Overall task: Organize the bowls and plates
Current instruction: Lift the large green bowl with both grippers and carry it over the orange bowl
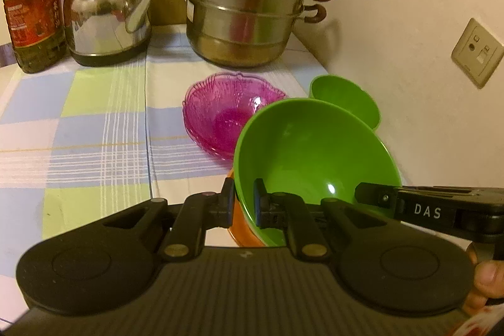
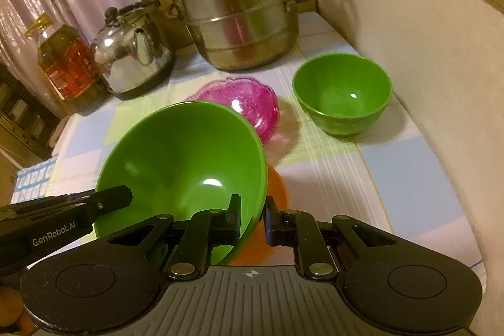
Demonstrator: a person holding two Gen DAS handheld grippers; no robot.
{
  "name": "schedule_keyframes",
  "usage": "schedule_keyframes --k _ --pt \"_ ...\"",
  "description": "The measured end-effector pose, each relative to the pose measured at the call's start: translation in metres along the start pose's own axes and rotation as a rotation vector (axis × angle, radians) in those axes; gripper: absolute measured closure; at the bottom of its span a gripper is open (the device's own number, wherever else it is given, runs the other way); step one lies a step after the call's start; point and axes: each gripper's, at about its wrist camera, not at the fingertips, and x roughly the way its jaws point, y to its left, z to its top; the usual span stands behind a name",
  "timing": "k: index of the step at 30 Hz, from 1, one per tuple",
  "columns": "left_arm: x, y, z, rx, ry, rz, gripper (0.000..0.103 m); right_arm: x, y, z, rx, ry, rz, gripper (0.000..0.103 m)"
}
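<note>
Both the left gripper (image 1: 244, 200) and right gripper (image 2: 252, 218) have jaws clenched on opposite rims of the large green bowl (image 1: 315, 153), tilted above an orange dish (image 2: 277, 188) (mostly hidden) near the worktop's (image 1: 94, 131) wall-side edge.

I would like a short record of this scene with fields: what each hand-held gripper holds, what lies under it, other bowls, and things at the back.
left hand-held gripper: shut on the big green bowl's left rim
right hand-held gripper: shut on the same bowl's right rim
bowl state: tilted, held from both sides
under it: orange dish, mostly hidden
other bowls: pink glass bowl; small green bowl, upright near the wall
back: steamer pot, kettle, oil bottle
surface: checked cloth
</note>
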Motion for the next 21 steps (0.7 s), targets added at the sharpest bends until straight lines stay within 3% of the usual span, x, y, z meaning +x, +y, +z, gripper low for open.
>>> schedule_keyframes --k 21 --pt "0.042 0.014 -0.013 -0.036 0.067 0.005 0.093 0.048 -0.003 -0.012 -0.041 0.064 -0.056 0.089"
